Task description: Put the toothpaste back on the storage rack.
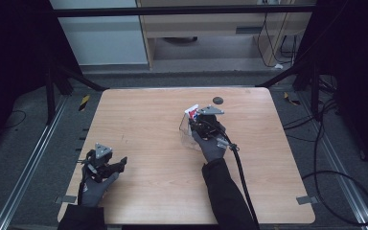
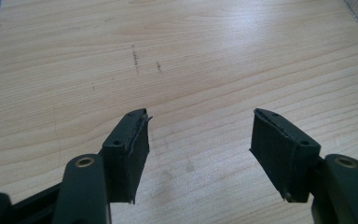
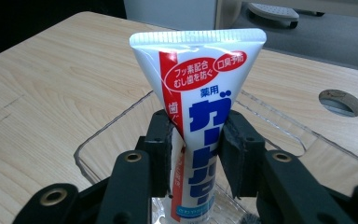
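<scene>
The toothpaste tube stands nearly upright in the middle of the right gripper view, crimped flat end at the top, cap end down inside a clear plastic container whose rim runs across the centre of that frame. In the high view the tube shows as a small white and red patch just right of centre, with the container beside the hand below it. The right gripper has its jaws on either side of the tube's mid-body; the right pad looks to be touching the side, the left one close against it, and it is hard to say whether they press or merely flank it. The tube is likely light, soft-walled and glossy, so a hard squeeze could dent it or push paste toward the cap, and a loose one could let it slide. The mid-body or the stiffer shoulder near the cap looks the safer hold; the thin crimp would bend. The left gripper rests apart over bare table at the lower left of the high view, holding nothing.
</scene>
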Available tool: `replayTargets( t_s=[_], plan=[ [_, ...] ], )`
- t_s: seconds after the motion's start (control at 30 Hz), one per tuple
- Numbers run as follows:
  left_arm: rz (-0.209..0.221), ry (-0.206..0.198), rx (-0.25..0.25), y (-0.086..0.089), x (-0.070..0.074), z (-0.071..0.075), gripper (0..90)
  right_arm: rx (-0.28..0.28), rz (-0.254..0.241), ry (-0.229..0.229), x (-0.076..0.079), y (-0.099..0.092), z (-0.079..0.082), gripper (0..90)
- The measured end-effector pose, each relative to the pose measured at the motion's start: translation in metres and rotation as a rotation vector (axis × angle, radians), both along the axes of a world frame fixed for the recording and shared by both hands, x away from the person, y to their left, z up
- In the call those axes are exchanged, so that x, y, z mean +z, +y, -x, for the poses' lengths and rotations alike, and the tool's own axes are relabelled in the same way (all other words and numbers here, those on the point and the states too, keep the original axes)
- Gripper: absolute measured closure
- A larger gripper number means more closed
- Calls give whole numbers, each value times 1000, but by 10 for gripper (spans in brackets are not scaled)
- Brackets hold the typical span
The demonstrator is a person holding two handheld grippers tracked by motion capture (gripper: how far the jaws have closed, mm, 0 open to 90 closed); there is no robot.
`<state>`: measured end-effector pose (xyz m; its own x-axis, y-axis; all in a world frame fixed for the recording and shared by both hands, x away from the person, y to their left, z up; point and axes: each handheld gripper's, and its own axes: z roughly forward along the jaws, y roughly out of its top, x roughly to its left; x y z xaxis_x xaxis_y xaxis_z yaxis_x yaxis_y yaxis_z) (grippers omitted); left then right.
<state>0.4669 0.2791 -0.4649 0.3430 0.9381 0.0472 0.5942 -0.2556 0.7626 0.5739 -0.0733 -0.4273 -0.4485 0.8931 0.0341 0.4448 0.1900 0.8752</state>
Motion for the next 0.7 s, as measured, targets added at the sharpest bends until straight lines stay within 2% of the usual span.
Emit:
replayTargets(
  t_s=[0.1, 0.17, 0.23, 0.37, 0.53, 0.7],
  plan=[
    [1, 1, 0, 0, 0, 0, 363, 2, -2, -6, 4, -2, 2, 582],
    [1, 1, 0, 0, 0, 0, 363, 9, -17, -26, 8, -4, 6, 572],
    [1, 1, 0, 0, 0, 0, 362, 0, -25, -78, 16, -6, 12, 547],
    [1, -1, -1, -1, 0, 1, 362, -5, -46, -140, 32, -12, 22, 441],
    [4, 0, -1, 0, 0, 1, 361, 10, -76, -171, 48, -28, 36, 346],
    [6, 1, 0, 1, 0, 1, 361, 38, -60, -173, 55, -47, 53, 255]
  ],
)
